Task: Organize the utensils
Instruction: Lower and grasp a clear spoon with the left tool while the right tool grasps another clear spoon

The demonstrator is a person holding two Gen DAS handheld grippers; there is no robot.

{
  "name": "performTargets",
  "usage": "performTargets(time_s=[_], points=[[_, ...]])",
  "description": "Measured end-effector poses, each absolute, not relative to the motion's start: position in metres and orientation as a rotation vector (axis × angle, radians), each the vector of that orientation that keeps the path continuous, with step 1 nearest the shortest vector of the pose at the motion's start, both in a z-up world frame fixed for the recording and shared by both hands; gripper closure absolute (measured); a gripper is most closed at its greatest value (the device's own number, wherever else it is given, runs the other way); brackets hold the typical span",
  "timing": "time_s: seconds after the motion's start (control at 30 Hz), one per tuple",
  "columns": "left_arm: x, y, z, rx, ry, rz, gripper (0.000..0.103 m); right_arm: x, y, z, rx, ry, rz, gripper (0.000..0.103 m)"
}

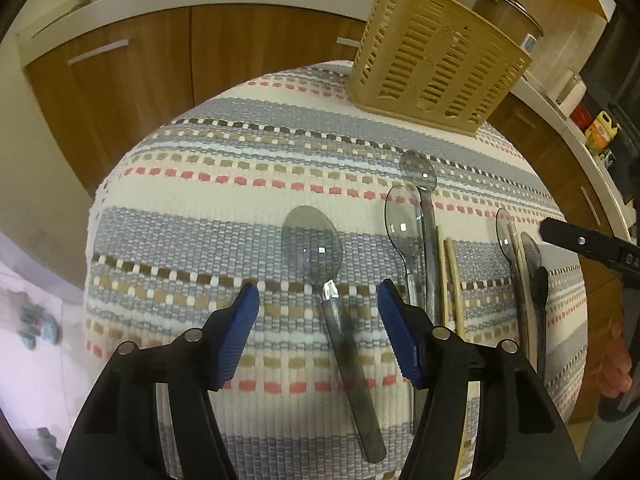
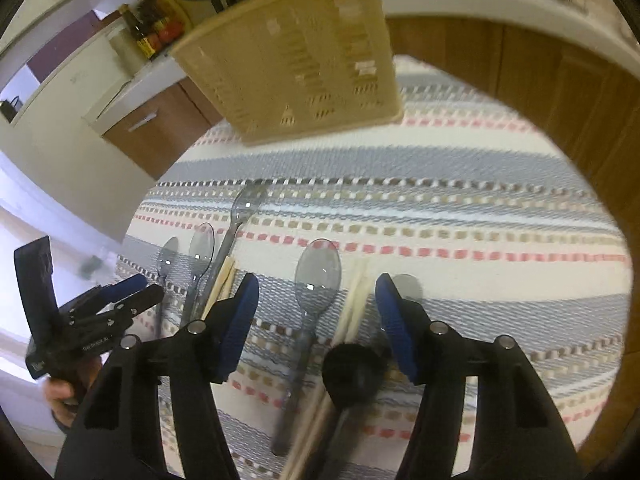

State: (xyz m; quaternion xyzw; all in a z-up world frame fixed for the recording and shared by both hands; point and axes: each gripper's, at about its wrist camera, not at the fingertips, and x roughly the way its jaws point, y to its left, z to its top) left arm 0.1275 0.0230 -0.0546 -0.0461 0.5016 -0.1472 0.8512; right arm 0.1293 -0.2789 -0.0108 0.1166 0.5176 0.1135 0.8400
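Observation:
Several utensils lie on a striped woven mat. In the left wrist view my left gripper is open, its jaws on either side of a clear grey spoon. To its right lie a clear spoon, a grey spoon, wooden chopsticks, and two more spoons. A beige slotted utensil basket stands at the mat's far edge. In the right wrist view my right gripper is open above a clear grey spoon, chopsticks and a black spoon. The basket also shows in the right wrist view.
Wooden kitchen cabinets under a white counter stand behind the mat. A brown canister sits behind the basket. Bottles line the counter at right. The left gripper shows at the left of the right wrist view.

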Motion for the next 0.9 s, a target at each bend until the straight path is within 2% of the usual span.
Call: performTargets(time_s=[0.37,0.43,0.53,0.77,0.9], points=[[0.140,0.015,-0.052,-0.040,1.068,-0.309,0.044,0.148,-0.239,-0.030,0.128,1.201,0.192,0.048],[0.146,0.014,-0.052,-0.043,1.076,-0.306,0.044,0.150,-0.232,-0.032,0.120,1.216,0.198,0.053],[0.157,0.011,-0.052,-0.034,1.088,-0.295,0.044,0.153,-0.221,-0.033,0.079,1.233,0.189,0.066],[0.170,-0.008,-0.054,0.052,1.114,-0.243,0.044,0.161,-0.213,-0.042,0.019,1.243,0.171,0.073],[0.169,-0.021,-0.054,0.128,1.103,-0.209,0.071,0.161,-0.210,-0.043,-0.008,1.234,0.182,0.074]])
